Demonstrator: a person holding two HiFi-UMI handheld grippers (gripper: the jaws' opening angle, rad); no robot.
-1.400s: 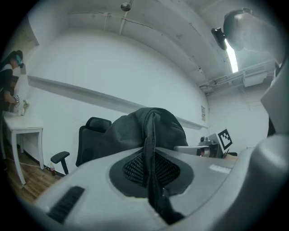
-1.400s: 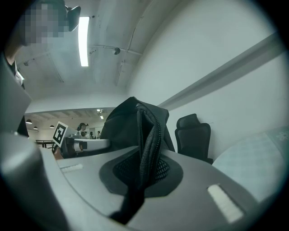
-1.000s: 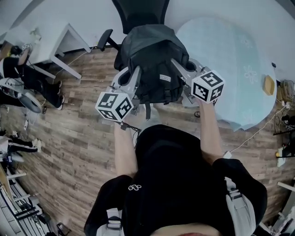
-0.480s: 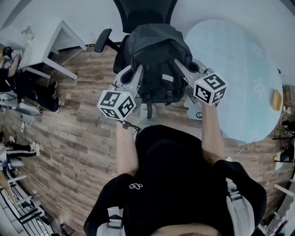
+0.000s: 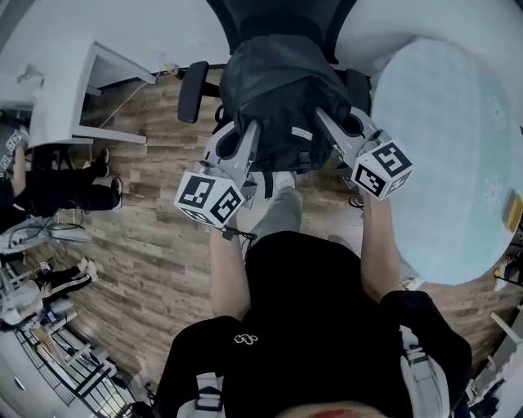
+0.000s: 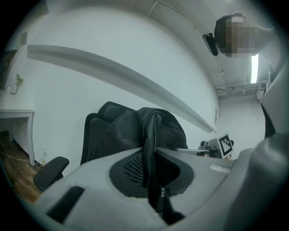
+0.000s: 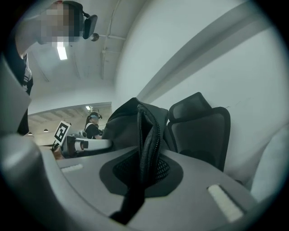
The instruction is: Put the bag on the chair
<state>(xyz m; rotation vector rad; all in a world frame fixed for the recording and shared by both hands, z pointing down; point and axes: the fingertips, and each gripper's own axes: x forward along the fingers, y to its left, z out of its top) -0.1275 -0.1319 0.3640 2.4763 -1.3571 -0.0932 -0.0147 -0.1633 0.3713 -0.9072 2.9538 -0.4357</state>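
Observation:
A dark grey backpack [image 5: 278,90] hangs between both grippers, right over the seat of a black office chair [image 5: 282,20]. My left gripper [image 5: 248,135] is shut on the bag's left shoulder strap [image 6: 149,153], which runs up between its jaws. On the other side, my right gripper [image 5: 327,122] is shut on the right strap [image 7: 144,149]. In both gripper views the bag [image 6: 144,126] bulges close in front, with the chair's backrest [image 7: 198,126] just behind it. The seat itself is hidden under the bag.
The chair's left armrest [image 5: 190,90] sticks out beside the bag. A round pale blue table [image 5: 458,155] stands close at the right. A white desk [image 5: 73,90] is at the left, and people sit at the far left on the wooden floor [image 5: 139,245].
The bag and both grippers have moved forward toward the chair, which now sits nearer in the head view. Both grips are unchanged.

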